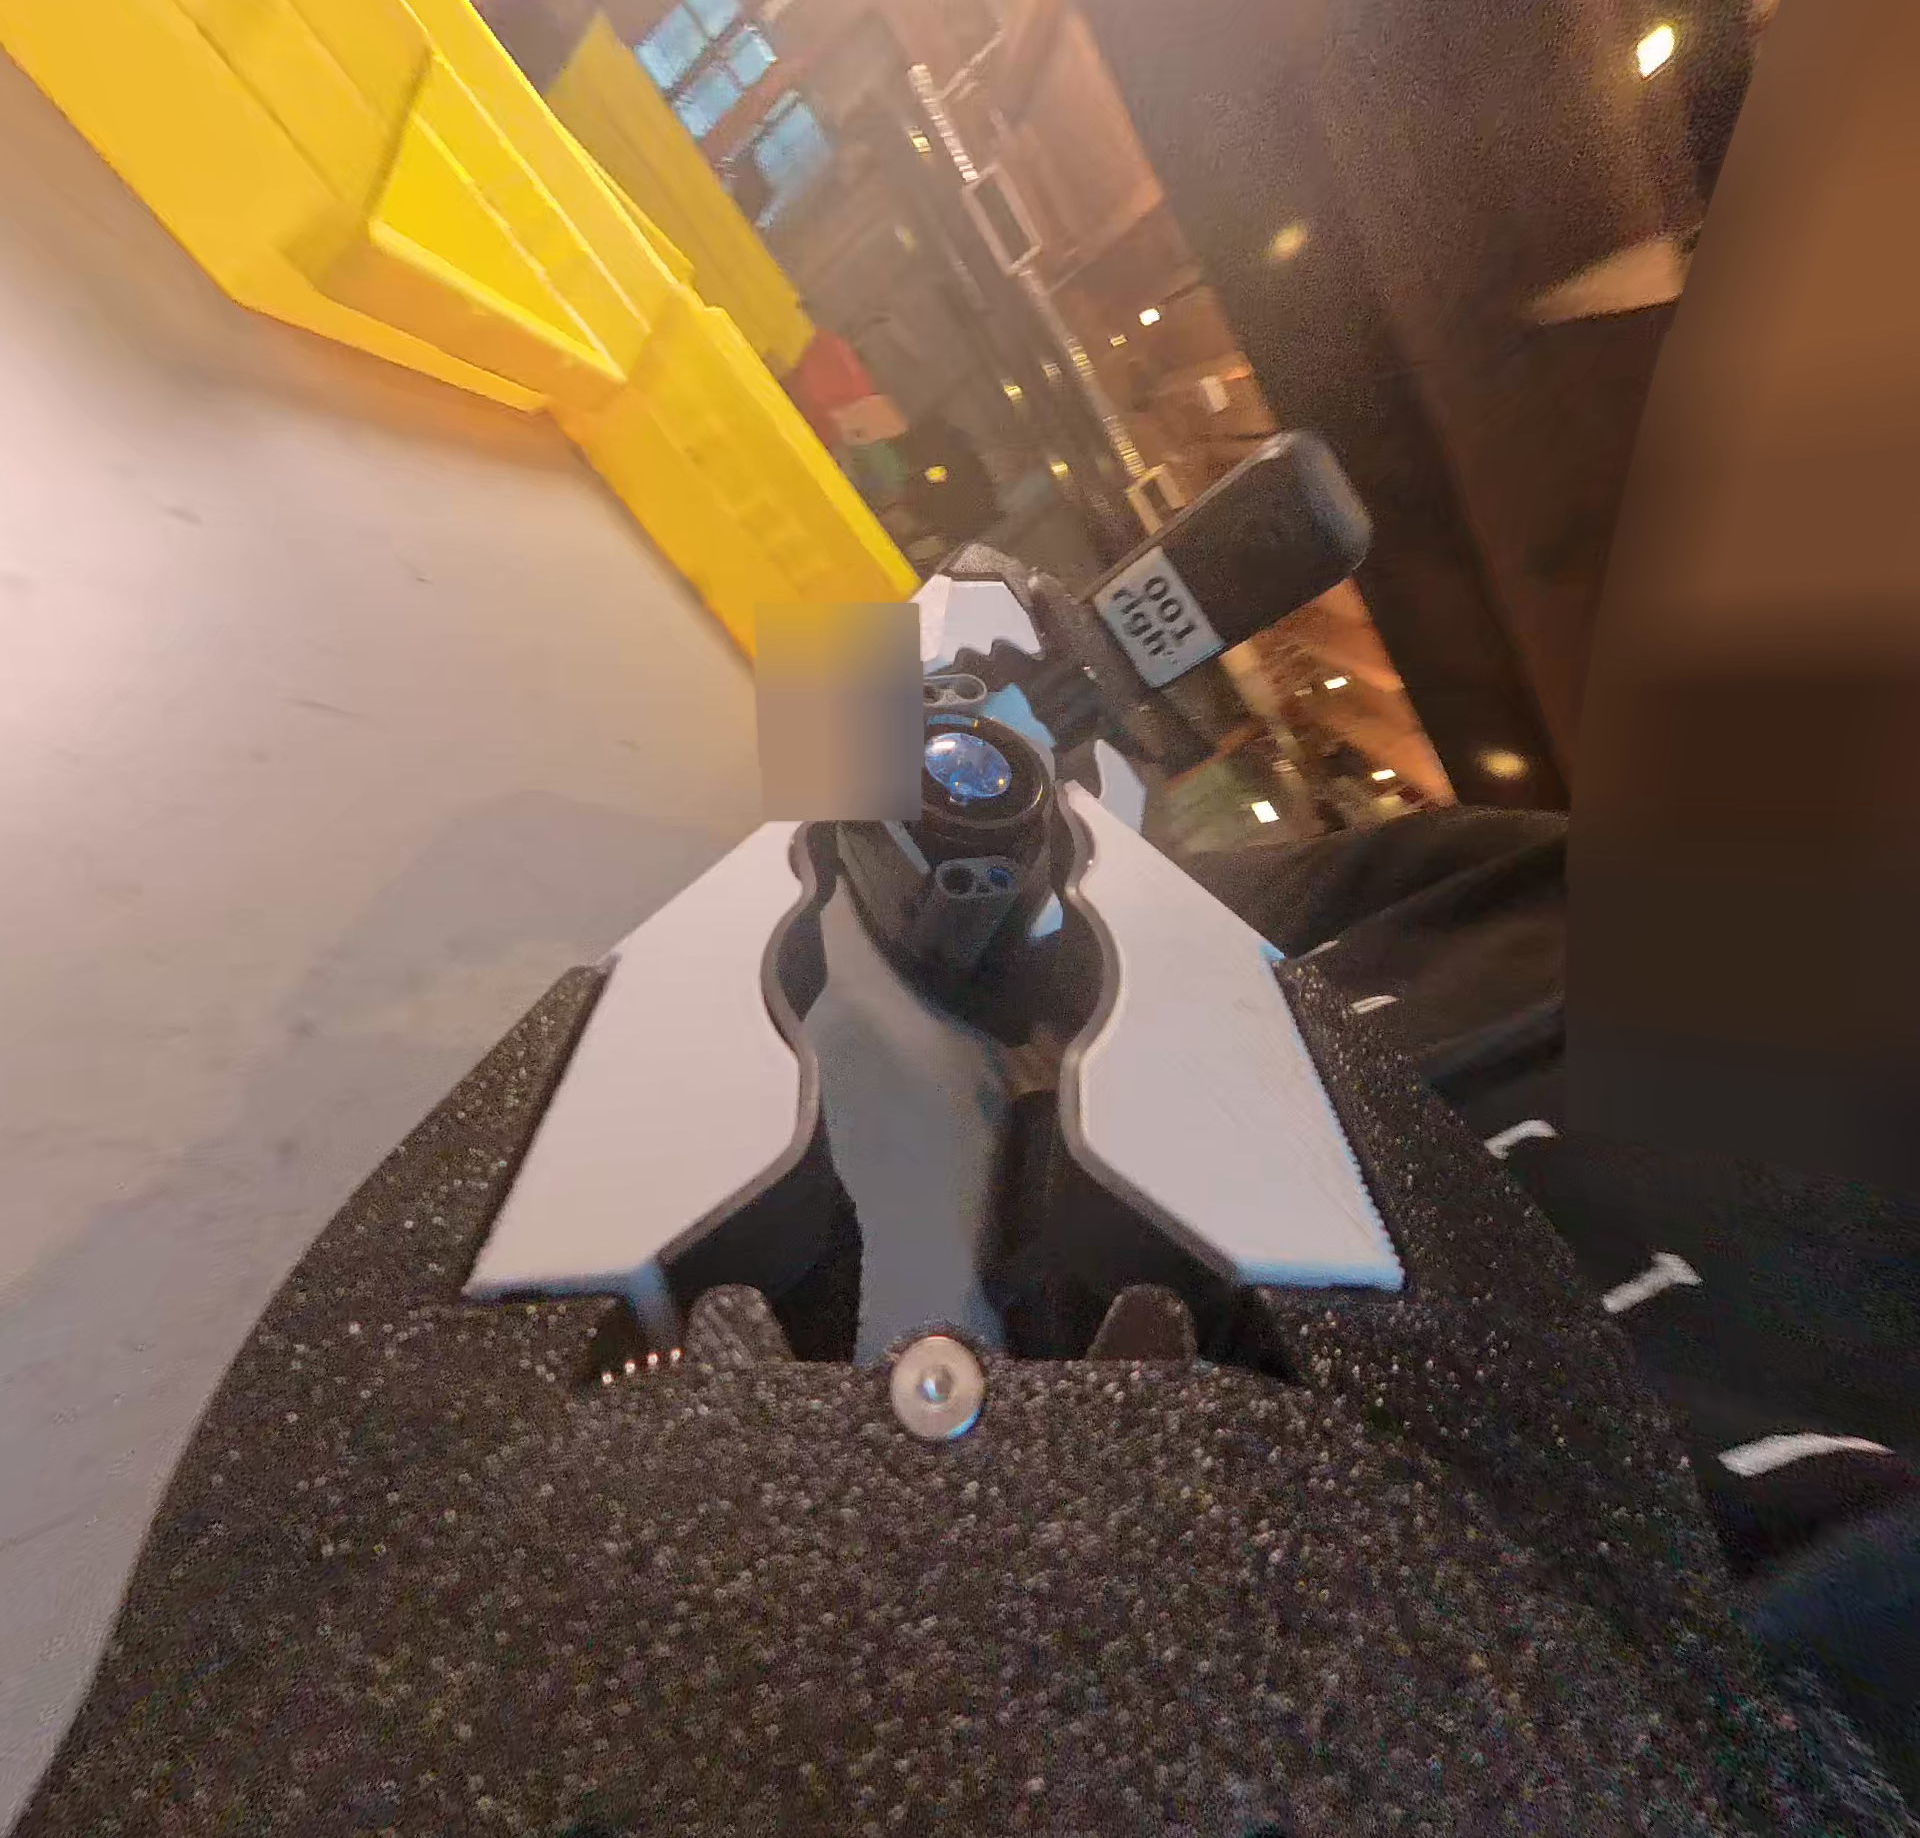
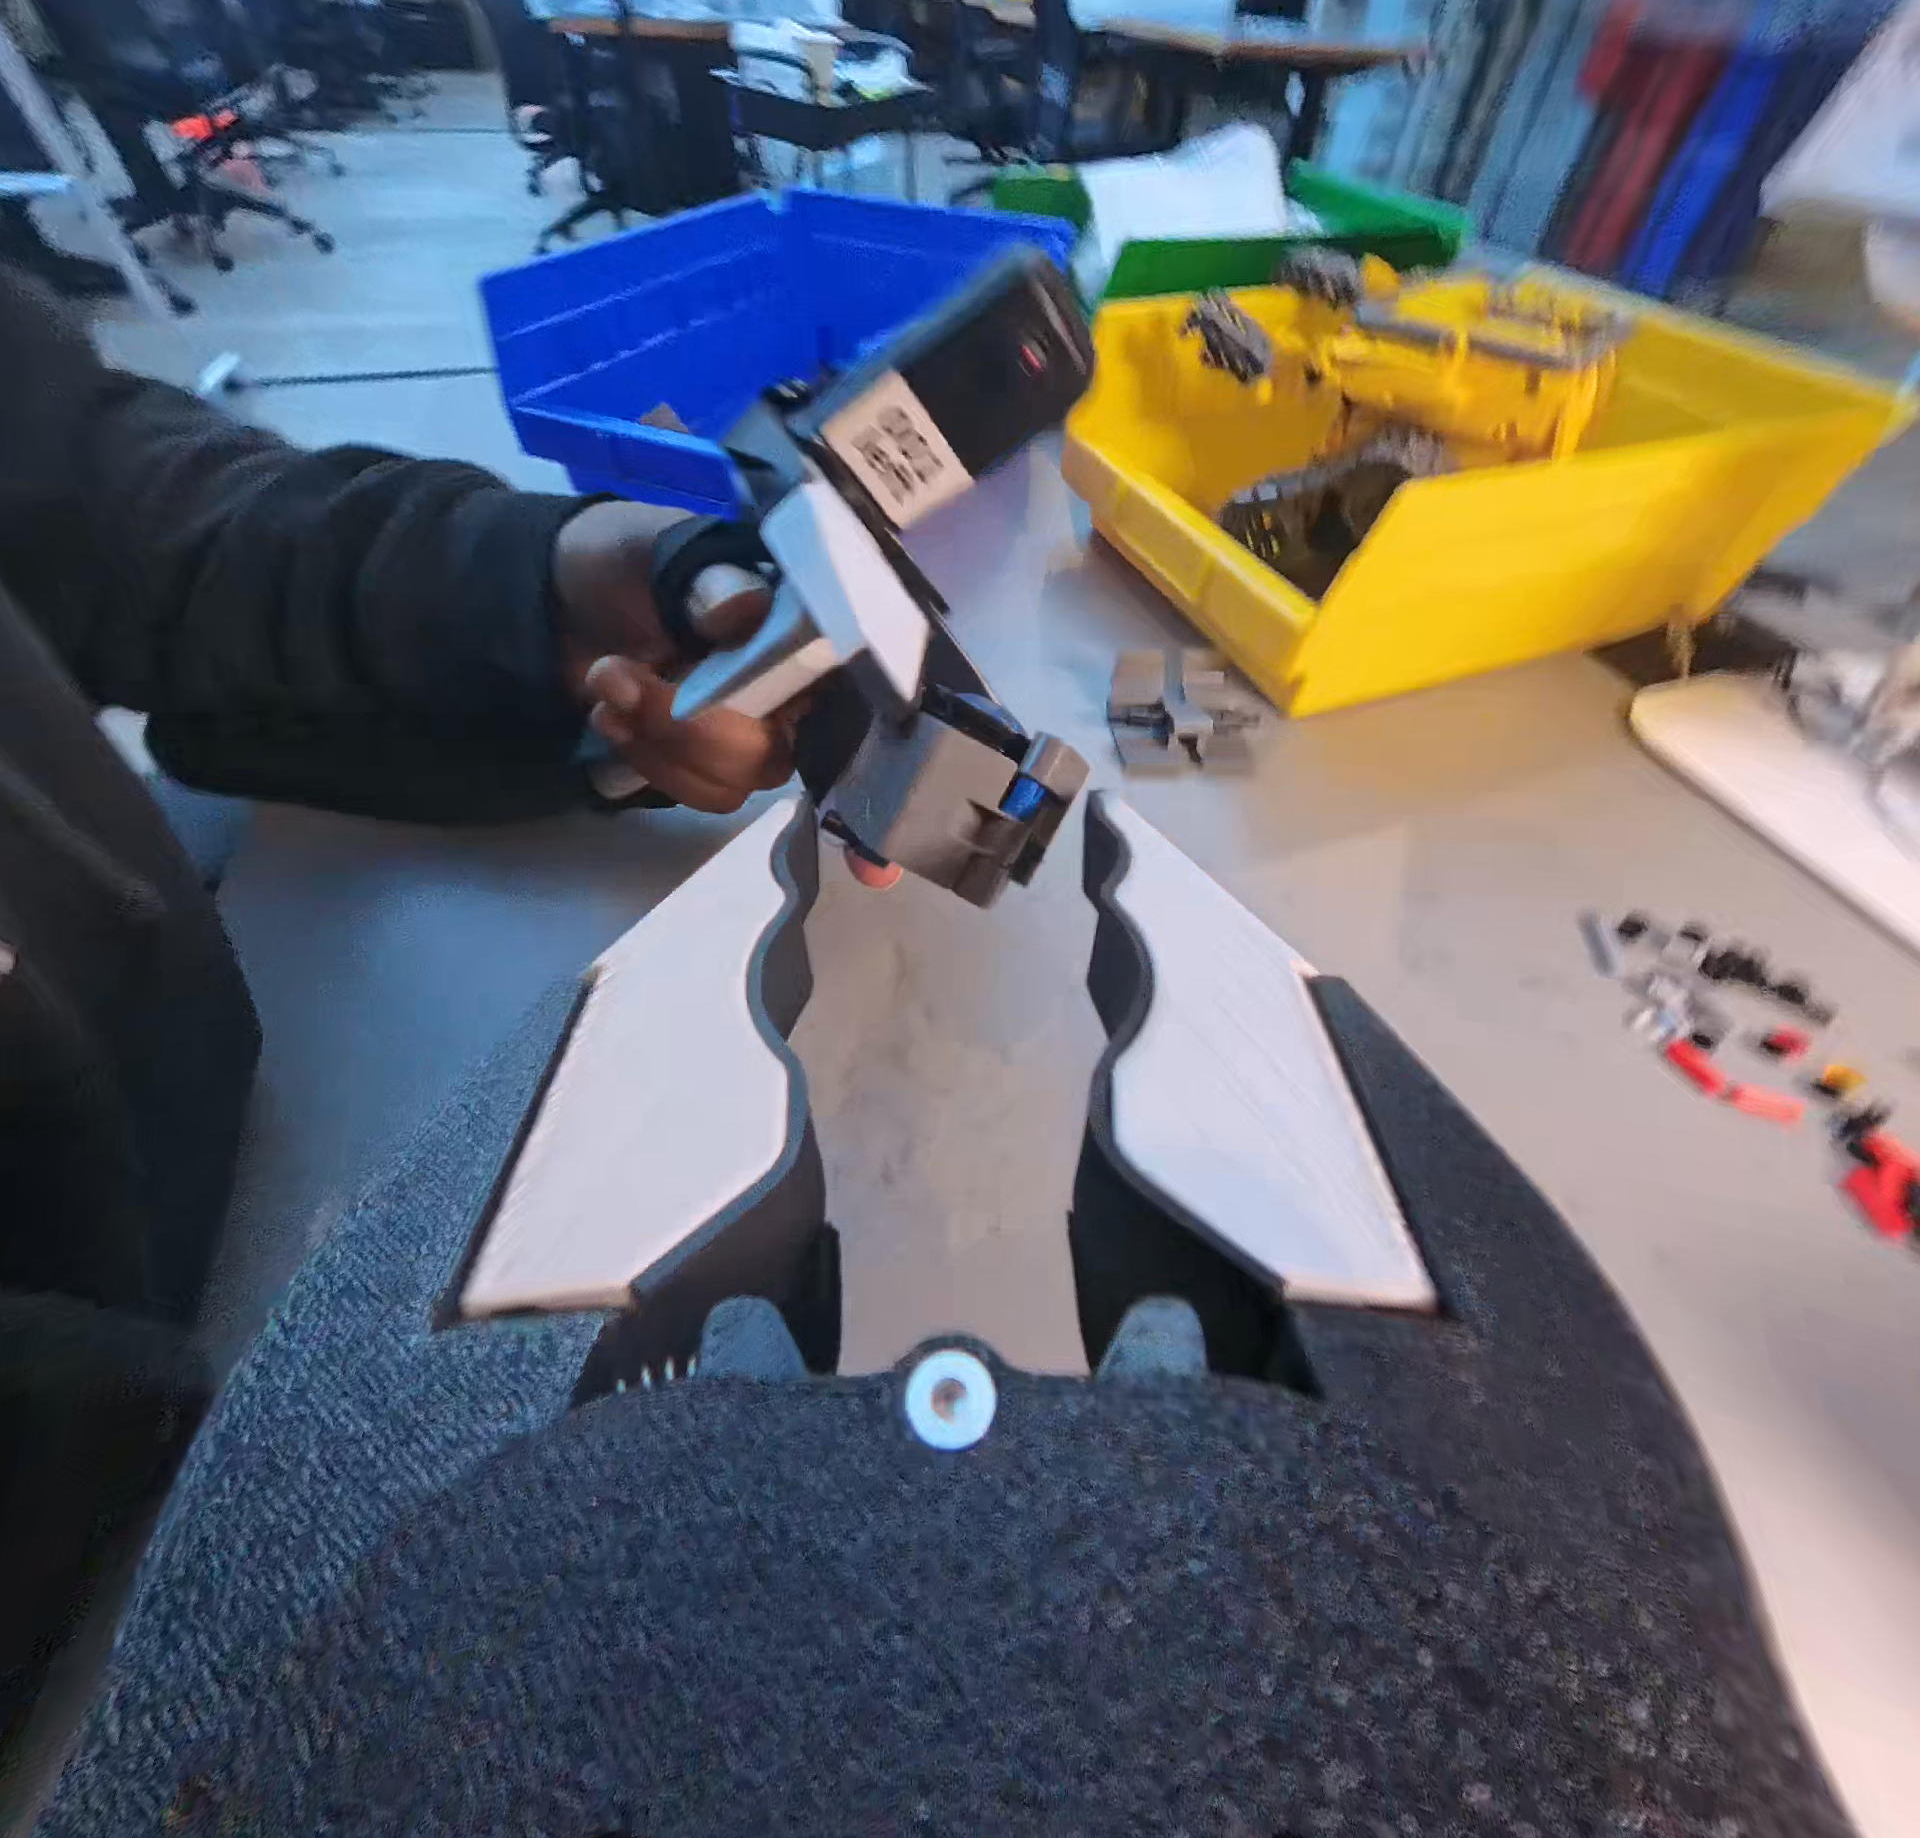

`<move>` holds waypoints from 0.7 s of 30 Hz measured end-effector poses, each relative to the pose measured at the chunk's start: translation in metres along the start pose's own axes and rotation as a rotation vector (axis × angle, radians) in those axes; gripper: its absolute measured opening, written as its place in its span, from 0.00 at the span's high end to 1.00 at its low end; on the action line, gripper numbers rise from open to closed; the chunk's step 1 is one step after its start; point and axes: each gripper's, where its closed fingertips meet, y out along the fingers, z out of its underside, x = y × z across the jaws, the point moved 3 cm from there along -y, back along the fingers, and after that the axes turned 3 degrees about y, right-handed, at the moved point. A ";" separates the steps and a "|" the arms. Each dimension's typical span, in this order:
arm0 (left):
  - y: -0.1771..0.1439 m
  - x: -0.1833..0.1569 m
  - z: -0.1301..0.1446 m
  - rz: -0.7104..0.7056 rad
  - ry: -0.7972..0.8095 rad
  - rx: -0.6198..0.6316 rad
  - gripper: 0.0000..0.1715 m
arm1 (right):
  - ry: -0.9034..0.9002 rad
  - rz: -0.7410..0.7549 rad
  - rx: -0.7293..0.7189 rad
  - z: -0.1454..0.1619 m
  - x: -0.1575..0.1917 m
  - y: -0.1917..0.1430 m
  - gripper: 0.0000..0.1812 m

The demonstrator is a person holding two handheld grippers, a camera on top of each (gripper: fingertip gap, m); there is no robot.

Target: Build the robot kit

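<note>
My left gripper (image 1: 935,832) is shut on a grey block assembly (image 1: 904,1113) with a small dark beam and a blue pin at its tip (image 1: 966,905). In the right wrist view a hand holds this left gripper (image 2: 883,739) above the table, gripping the grey block (image 2: 925,822). My right gripper (image 2: 951,817) is open and holds nothing. Its fingertips (image 2: 800,832) flank the block's end without touching it. The right gripper's camera lens (image 1: 966,765) faces me just beyond the block in the left wrist view.
A yellow bin (image 2: 1507,562) of yellow and grey parts, a blue bin (image 2: 665,334) and a green bin (image 2: 1247,261) stand at the back of the grey table (image 2: 1403,905). Grey pieces (image 2: 1174,708) and small red and black parts (image 2: 1766,1061) lie at right. The grippers are tip to tip, or close to it.
</note>
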 end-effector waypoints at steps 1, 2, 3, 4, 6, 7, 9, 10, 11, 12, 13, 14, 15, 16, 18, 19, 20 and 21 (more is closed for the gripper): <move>0.000 -0.004 0.001 0.063 -0.055 0.002 0.77 | -0.096 -0.032 -0.024 -0.005 0.004 -0.005 0.69; 0.001 -0.008 0.004 0.112 -0.090 0.014 0.77 | -0.195 -0.057 -0.030 -0.007 0.008 -0.010 0.68; 0.002 -0.012 0.007 0.147 -0.108 0.031 0.77 | -0.292 -0.078 -0.032 -0.008 0.012 -0.014 0.68; 0.004 -0.016 0.009 0.179 -0.122 0.048 0.77 | -0.368 -0.094 -0.035 -0.010 0.015 -0.018 0.71; 0.008 -0.023 0.013 0.231 -0.150 0.073 0.77 | -0.448 -0.128 -0.044 -0.015 0.021 -0.024 0.78; 0.009 -0.025 0.016 0.254 -0.163 0.086 0.77 | -0.468 -0.144 -0.049 -0.017 0.024 -0.025 0.80; 0.011 -0.029 0.020 0.284 -0.181 0.101 0.77 | -0.496 -0.172 -0.043 -0.018 0.029 -0.027 0.81; 0.011 -0.030 0.021 0.294 -0.190 0.103 0.77 | -0.500 -0.179 -0.037 -0.019 0.030 -0.028 0.81; 0.012 -0.030 0.021 0.304 -0.202 0.102 0.77 | -0.507 -0.181 -0.037 -0.019 0.031 -0.029 0.81; 0.012 -0.030 0.020 0.309 -0.214 0.093 0.77 | -0.511 -0.172 -0.035 -0.020 0.030 -0.029 0.82; 0.012 -0.027 0.019 0.301 -0.223 0.079 0.77 | -0.511 -0.155 -0.022 -0.018 0.027 -0.028 0.82; 0.012 -0.023 0.017 0.282 -0.220 0.059 0.77 | -0.510 -0.133 -0.013 -0.017 0.024 -0.027 0.82; 0.010 -0.021 0.014 0.260 -0.197 0.042 0.77 | -0.502 -0.112 -0.018 -0.017 0.020 -0.026 0.82; 0.009 -0.020 0.012 0.238 -0.160 0.033 0.77 | -0.480 -0.088 -0.029 -0.017 0.017 -0.025 0.82; 0.010 -0.017 0.012 0.163 -0.064 0.043 0.70 | -0.463 -0.063 -0.024 -0.015 0.013 -0.023 0.82; 0.012 -0.015 0.011 0.132 -0.027 0.037 0.70 | -0.467 -0.050 -0.021 -0.013 0.012 -0.021 0.82; 0.014 -0.016 0.010 0.123 -0.010 0.029 0.75 | -0.468 -0.042 -0.025 -0.013 0.012 -0.018 0.82; 0.015 -0.015 0.008 0.116 -0.010 0.021 0.75 | -0.461 -0.034 -0.034 -0.014 0.012 -0.017 0.82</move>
